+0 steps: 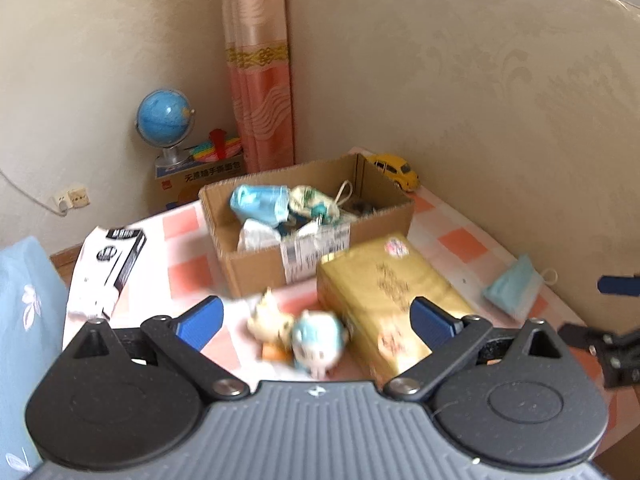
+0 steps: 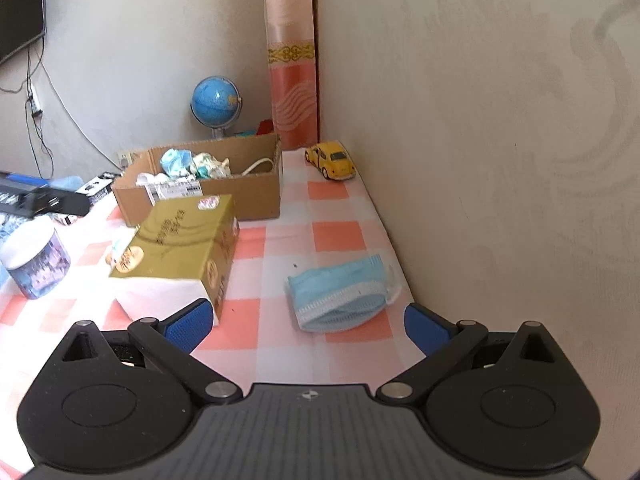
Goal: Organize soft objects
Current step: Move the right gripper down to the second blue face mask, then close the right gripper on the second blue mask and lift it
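both grippers empty, lined up on soft stuff for the box

box (image 1: 304, 216) at 12 o'clock on the checked table (image 2: 340, 236) already holds masks; gold carton (image 2: 180, 248) sits just in front of it, don't bump it. left gripper (image 1: 316, 320) wide apart w/ two small plush toys (image 1: 300, 336) between its fingers, blurry, likely moving, so settle b4 closing and pinch one body, not an ear. right gripper (image 2: 306, 320) also apart, mask (image 2: 344, 292) at 12 o'clock near the wall; come in low, grab the folded middle, avoid the loops.
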Demonstrator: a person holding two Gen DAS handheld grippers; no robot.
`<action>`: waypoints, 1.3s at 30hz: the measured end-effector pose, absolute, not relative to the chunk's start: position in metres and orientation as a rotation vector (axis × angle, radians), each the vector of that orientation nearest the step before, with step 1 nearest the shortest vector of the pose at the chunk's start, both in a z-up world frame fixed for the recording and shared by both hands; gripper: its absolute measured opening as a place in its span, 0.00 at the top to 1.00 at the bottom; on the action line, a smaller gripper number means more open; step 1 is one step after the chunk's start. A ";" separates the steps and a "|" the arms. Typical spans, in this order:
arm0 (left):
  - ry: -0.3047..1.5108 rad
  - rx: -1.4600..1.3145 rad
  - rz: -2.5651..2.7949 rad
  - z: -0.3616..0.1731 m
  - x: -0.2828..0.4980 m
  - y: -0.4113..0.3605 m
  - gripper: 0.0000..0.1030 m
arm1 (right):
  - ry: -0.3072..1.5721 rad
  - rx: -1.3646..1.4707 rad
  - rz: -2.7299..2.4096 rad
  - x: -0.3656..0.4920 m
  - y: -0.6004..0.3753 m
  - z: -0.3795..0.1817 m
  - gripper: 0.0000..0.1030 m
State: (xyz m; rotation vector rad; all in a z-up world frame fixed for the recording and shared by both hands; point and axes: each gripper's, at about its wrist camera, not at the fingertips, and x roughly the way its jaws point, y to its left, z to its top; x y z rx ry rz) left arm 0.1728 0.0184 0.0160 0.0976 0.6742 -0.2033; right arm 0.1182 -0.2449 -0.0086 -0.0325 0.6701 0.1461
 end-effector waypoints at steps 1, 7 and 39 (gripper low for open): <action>0.675 0.095 -0.193 0.012 0.167 0.018 0.03 | 0.673 -0.047 0.137 0.118 -0.244 -0.012 0.00; 0.694 0.043 -0.164 -0.013 0.143 0.022 0.03 | 0.700 -0.098 0.116 0.123 -0.243 -0.028 0.00; 0.778 -0.027 -0.207 -0.057 0.165 0.038 0.04 | 0.789 -0.178 0.212 0.201 -0.230 -0.068 0.00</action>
